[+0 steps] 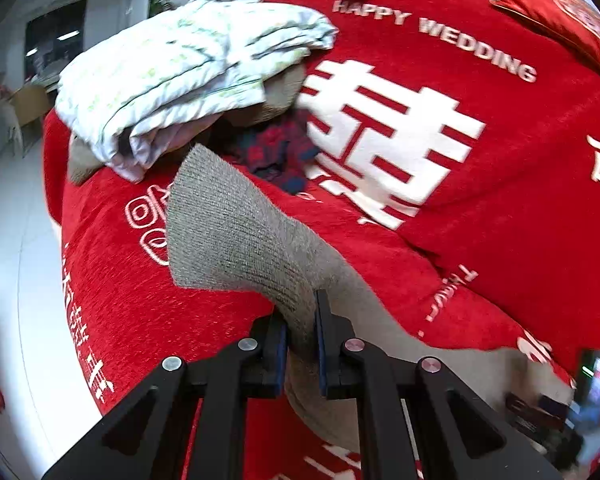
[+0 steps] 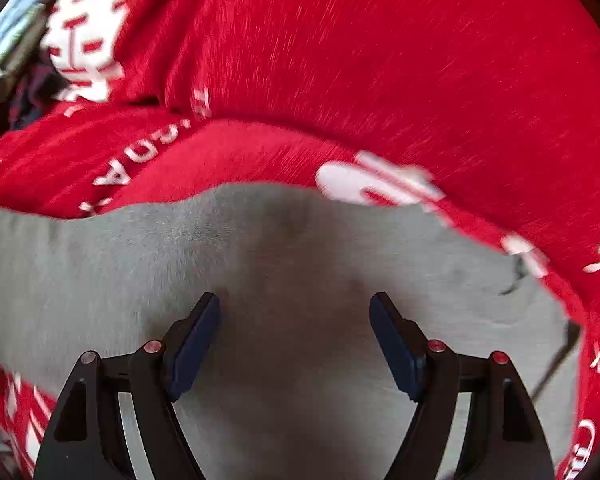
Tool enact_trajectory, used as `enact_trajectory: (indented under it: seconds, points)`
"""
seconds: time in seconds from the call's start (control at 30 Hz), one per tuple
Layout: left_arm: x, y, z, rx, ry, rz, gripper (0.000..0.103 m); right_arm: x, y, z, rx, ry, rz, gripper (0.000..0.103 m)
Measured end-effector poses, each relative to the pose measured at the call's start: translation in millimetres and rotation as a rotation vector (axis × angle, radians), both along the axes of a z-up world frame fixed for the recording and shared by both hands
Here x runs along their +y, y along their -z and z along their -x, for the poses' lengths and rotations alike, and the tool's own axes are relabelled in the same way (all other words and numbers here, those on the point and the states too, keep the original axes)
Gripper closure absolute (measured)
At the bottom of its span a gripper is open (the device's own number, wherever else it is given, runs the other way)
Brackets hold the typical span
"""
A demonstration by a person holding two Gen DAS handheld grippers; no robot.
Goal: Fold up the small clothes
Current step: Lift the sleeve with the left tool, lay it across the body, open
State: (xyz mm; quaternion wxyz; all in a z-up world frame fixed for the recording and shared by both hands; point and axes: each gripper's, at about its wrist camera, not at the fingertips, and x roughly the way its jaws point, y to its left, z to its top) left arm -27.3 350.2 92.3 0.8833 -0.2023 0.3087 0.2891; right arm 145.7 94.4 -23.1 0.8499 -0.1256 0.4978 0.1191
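Note:
A grey knit garment (image 1: 240, 236) lies on a red bed cover (image 1: 520, 200). My left gripper (image 1: 300, 320) is shut on its ribbed edge, and that end is lifted and stands up above the cover. In the right wrist view the same grey garment (image 2: 284, 264) spreads flat under my right gripper (image 2: 296, 312), which hangs open over it with nothing between its fingers. The right view is blurred.
A pile of other clothes sits at the back left: a white printed cloth (image 1: 188, 76) on top, a dark red and blue checked piece (image 1: 276, 152) beneath. A red pillow (image 1: 560, 12) lies at the far right. White floor (image 1: 12, 240) shows left of the bed.

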Motion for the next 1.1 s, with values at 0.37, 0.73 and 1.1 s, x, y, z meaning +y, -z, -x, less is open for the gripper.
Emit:
enact_trajectory:
  seconds: [0.37, 0.73, 1.1]
  points:
    - [-66.5, -29.5, -13.7, 0.002, 0.146, -0.054, 0.09, -68.8, -54.4, 20.5, -0.092, 0.045, -0.119, 0.027]
    - [-228.5, -15.3, -61.2, 0.127, 0.437, -0.1, 0.09, -188.1, -59.3, 64.1, -0.077, 0.134, -0.102, 0.027]
    - [-328.7, -1.1, -81.7, 0.216, 0.544, -0.183, 0.09, -258.2, -59.0, 98.4, -0.097, 0.169, -0.121, 0.027]
